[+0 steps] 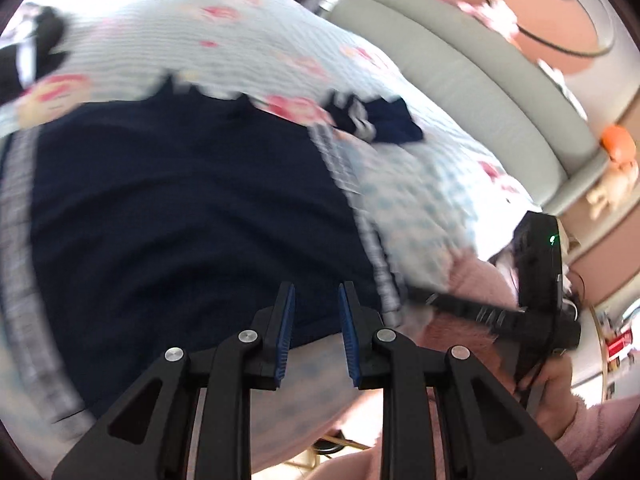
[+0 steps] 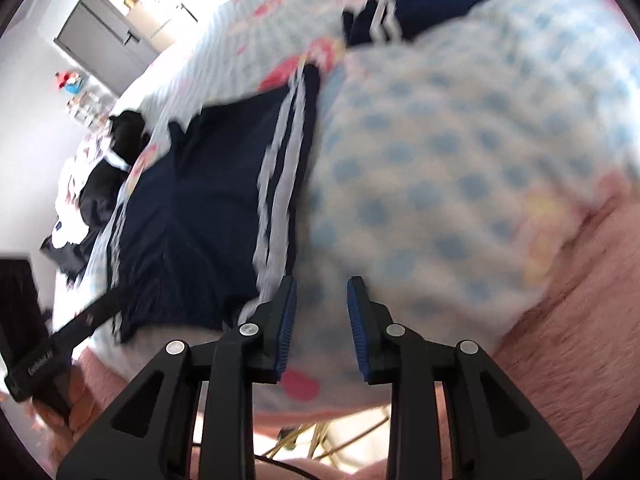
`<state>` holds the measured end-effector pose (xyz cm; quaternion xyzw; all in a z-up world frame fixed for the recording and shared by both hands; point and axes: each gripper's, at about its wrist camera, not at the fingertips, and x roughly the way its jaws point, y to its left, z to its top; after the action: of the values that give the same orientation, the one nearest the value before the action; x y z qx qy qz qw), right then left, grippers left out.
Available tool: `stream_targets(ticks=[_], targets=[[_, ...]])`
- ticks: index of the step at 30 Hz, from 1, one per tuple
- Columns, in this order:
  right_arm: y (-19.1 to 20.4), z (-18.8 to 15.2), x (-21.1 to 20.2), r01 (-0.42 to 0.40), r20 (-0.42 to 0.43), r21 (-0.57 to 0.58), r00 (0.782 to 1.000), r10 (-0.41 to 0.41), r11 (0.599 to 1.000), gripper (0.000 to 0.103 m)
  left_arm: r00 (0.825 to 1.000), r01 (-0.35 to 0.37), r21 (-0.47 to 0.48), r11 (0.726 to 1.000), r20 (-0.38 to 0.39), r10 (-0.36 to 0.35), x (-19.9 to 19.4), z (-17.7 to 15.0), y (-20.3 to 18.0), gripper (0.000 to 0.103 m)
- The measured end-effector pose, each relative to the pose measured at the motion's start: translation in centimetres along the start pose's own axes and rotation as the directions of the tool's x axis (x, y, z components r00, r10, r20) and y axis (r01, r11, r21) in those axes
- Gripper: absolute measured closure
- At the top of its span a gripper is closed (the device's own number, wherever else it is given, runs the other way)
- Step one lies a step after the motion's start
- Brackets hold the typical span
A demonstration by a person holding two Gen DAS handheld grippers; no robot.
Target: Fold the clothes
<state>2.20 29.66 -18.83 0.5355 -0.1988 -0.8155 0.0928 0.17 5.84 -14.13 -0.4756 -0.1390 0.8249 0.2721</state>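
A navy garment with white side stripes [image 1: 180, 208] lies spread on a patterned bedspread [image 1: 248, 28]. It also shows in the right wrist view [image 2: 200, 216]. My left gripper [image 1: 316, 292] is open and empty, its fingertips over the garment's near edge. My right gripper [image 2: 322, 284] is open and empty, just right of the garment's striped side, over the blue-dotted bedding [image 2: 460, 184]. The right gripper's body [image 1: 536, 292] shows at the right of the left wrist view. A second small navy striped piece [image 1: 372, 118] lies farther back; it also shows in the right wrist view [image 2: 420, 8].
A black and white garment [image 2: 108, 168] lies at the bed's far left. A grey padded headboard [image 1: 460, 72] runs along the right. A pink fuzzy blanket [image 2: 580, 320] hangs at the near edge. A grey cabinet [image 2: 104, 36] stands by the wall.
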Motion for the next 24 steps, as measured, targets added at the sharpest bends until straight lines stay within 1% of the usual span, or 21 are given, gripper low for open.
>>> stream_targets(ticks=[2, 4, 5, 6, 7, 8, 9, 11, 12, 14, 18, 20, 21, 22, 23, 24], targets=[[0.0, -0.3, 0.4, -0.023, -0.024, -0.011, 0.999, 0.022, 1.0, 0.075, 0.999, -0.043, -0.008, 0.999, -0.026, 0.043, 1.6, 0.2, -0.9, 0.079], [0.2, -0.3, 0.7, -0.052, -0.031, -0.019, 0.998, 0.051, 0.998, 0.075, 0.995, -0.066, -0.022, 0.998, -0.079, 0.064, 3.0, 0.0, -1.2, 0.079], [0.3, -0.2, 0.7, -0.072, -0.029, -0.022, 0.997, 0.071, 0.997, 0.075, 0.994, -0.05, -0.039, 0.998, -0.096, 0.046, 3.2, -0.1, -1.1, 0.079], [0.6, 0.0, 0.7, -0.098, -0.023, -0.024, 0.995, 0.098, 0.995, 0.075, 0.995, -0.014, -0.064, 0.998, -0.1, 0.007, 3.1, -0.3, -0.9, 0.079], [0.9, 0.2, 0.6, -0.121, -0.019, -0.033, 0.993, 0.121, 0.992, 0.075, 0.994, 0.033, -0.099, 0.995, -0.098, -0.043, 2.7, -0.3, -0.6, 0.078], [1.3, 0.5, 0.6, -0.142, -0.015, -0.047, 0.99, 0.141, 0.989, 0.075, 0.994, 0.06, -0.128, 0.99, -0.078, -0.07, 2.1, -0.2, -0.3, 0.077], [1.7, 0.7, 0.6, -0.159, -0.015, -0.06, 0.987, 0.158, 0.985, 0.075, 0.997, 0.06, -0.146, 0.988, -0.049, -0.068, 1.4, 0.0, 0.1, 0.074], [2.5, 1.0, 1.1, -0.191, -0.024, -0.08, 0.981, 0.19, 0.978, 0.075, 0.998, 0.064, -0.183, 0.981, 0.004, -0.064, 0.2, 0.3, 0.7, 0.064], [2.9, 1.2, 1.7, -0.209, -0.032, -0.082, 0.978, 0.207, 0.974, 0.075, 0.998, 0.067, -0.207, 0.976, 0.022, -0.064, -0.2, 0.3, 1.1, 0.055], [3.3, 1.3, 2.9, -0.24, -0.047, -0.077, 0.97, 0.237, 0.968, 0.075, 0.993, 0.121, -0.239, 0.963, 0.017, -0.121, -0.1, 0.3, 1.5, 0.054], [3.1, 0.7, 3.1, -0.276, -0.026, -0.051, 0.961, 0.275, 0.96, 0.075, 0.993, 0.113, -0.204, 0.972, -0.011, -0.118, 0.5, 0.3, 1.0, 0.051], [2.8, 0.8, 3.2, -0.3, -0.021, -0.041, 0.954, 0.299, 0.953, 0.075, 0.991, 0.108, -0.198, 0.974, -0.059, -0.122, 1.8, 0.5, 1.1, 0.052], [2.7, 0.9, 3.2, -0.306, -0.024, -0.037, 0.952, 0.305, 0.951, 0.075, 0.989, 0.103, -0.195, 0.975, -0.083, -0.121, 2.4, 0.7, 1.1, 0.054], [2.7, 0.9, 3.4, -0.309, -0.028, -0.034, 0.951, 0.308, 0.95, 0.075, 0.992, 0.074, -0.177, 0.982, -0.087, -0.09, 2.7, 0.9, 0.8, 0.066], [2.6, 0.9, 3.4, -0.305, -0.032, -0.037, 0.952, 0.304, 0.952, 0.075, 0.996, 0.023, -0.148, 0.989, -0.077, -0.034, 2.9, 1.0, 0.3, 0.077], [2.6, 0.8, 3.3, -0.297, -0.037, -0.044, 0.955, 0.296, 0.954, 0.075, 0.998, -0.003, -0.138, 0.99, -0.063, -0.006, 2.5, 1.0, 0.2, 0.092]])
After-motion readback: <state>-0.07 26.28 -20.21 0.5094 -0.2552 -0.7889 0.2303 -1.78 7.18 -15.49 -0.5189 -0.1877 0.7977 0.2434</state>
